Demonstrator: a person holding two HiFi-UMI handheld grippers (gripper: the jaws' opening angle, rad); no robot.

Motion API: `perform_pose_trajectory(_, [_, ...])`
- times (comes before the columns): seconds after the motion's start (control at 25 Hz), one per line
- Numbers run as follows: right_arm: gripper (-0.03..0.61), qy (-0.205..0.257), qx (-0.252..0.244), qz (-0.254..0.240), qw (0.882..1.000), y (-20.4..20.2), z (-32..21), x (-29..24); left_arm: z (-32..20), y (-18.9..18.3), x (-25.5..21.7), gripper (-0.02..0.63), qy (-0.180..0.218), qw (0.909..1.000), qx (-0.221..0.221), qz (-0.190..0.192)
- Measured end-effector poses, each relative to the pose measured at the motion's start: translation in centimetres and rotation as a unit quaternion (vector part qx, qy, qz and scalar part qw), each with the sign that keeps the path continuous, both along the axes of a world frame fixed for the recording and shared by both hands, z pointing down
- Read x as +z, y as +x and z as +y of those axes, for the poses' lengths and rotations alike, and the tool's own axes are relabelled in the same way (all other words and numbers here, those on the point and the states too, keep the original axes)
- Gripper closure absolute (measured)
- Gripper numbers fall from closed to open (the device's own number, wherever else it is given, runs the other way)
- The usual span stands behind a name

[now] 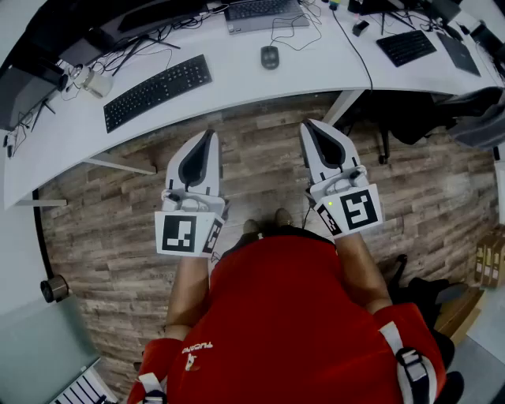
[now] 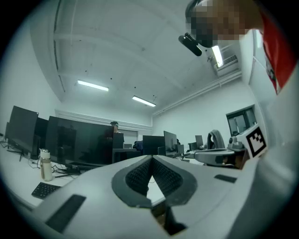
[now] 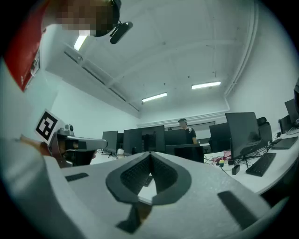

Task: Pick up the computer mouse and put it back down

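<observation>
1. The small dark grey computer mouse (image 1: 270, 57) lies on the curved white worktop (image 1: 237, 83), towards its far side. A grey laptop (image 1: 264, 14) sits just beyond it and a black keyboard (image 1: 158, 91) lies well off to its left.
2. Nothing touches the mouse. Both tools are held level, well short of it, over the wood-pattern floor (image 1: 260, 173) in front of the worktop's near edge.
3. The left hand-held gripper (image 1: 210, 134) is clenched. The left gripper view shows its ribbed jaws meeting at the tips with nothing between them.
4. The right hand-held gripper (image 1: 306, 125) is clenched and empty in the same way.
5. By my judgement the task has not started. Reaching out, opening over the mouse, grasping, lifting and setting it back down all remain.
6. Little writing can be read. Each gripper's cube bears a black-and-white square marker (image 1: 187, 234). The person's red shirt (image 1: 284, 316) has small white lettering near one sleeve that is too small to make out. No brand shows on the mouse.
</observation>
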State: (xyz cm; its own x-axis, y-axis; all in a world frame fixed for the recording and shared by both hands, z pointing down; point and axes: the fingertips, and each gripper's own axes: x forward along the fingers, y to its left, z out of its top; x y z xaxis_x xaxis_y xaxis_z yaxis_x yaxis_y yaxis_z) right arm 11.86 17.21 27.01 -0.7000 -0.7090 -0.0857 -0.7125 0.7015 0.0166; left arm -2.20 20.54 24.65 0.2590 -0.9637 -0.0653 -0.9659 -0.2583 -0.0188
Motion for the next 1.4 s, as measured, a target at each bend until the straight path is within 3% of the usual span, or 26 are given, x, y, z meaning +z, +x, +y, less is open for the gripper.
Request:
perform_pose_trajectory(0.48, [0.574,-0.014,-0.005,-0.010,1.000,0.6,-1.1,0.9,-1.0,0.5,0.5,0.604,-0.003,0.9999,-0.012,-0.001])
perform_pose_trajectory(1.04, [0.574,-0.016,-0.034,-0.028,0.999,4.1,-5.5,2.1,-5.7,4.4,1.4,0.604,-0.010,0.9990,-0.036,-0.026])
perform_pose_trajectory(1.4, [0.574,-0.021,-0.024,-0.018,0.999,2.4,-10.5,3.0,-10.8,2.3,2.0,0.604,-0.007,0.9992,-0.033,-0.021])
